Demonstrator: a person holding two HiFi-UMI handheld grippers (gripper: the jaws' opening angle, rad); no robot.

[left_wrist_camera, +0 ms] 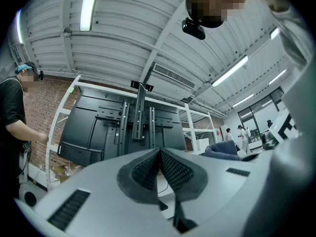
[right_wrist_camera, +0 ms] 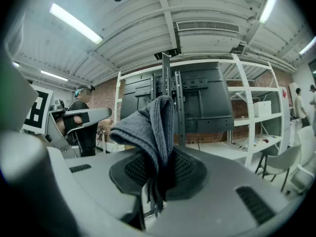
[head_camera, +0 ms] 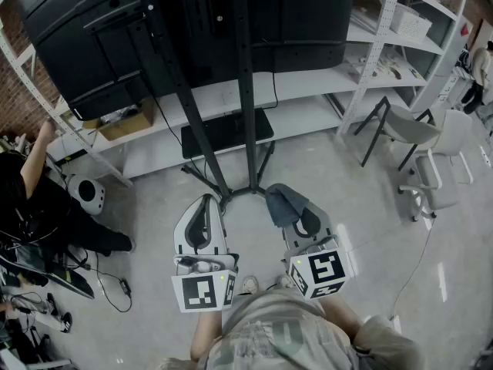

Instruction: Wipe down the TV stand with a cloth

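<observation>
The black TV stand [head_camera: 231, 91] rises in front of me, its twin uprights [right_wrist_camera: 170, 102] carrying a dark screen [head_camera: 100, 29] and a small black shelf [head_camera: 226, 132] low down. My right gripper [head_camera: 296, 210] is shut on a grey cloth [head_camera: 283, 203], which stands up from the jaws and droops to the left [right_wrist_camera: 150, 127]. My left gripper [head_camera: 204, 210] is beside it, shut with nothing between its ribbed pads [left_wrist_camera: 148, 169]. Both grippers hang short of the stand's base [head_camera: 231, 191], not touching it.
White metal shelving [head_camera: 385, 60] runs behind and to the right of the stand. A grey chair [head_camera: 420, 141] stands at right. A person in black [head_camera: 31, 206] crouches at left among cables [head_camera: 108, 284], near a white round device [head_camera: 88, 193]. A cardboard box [head_camera: 123, 124] sits under the shelving.
</observation>
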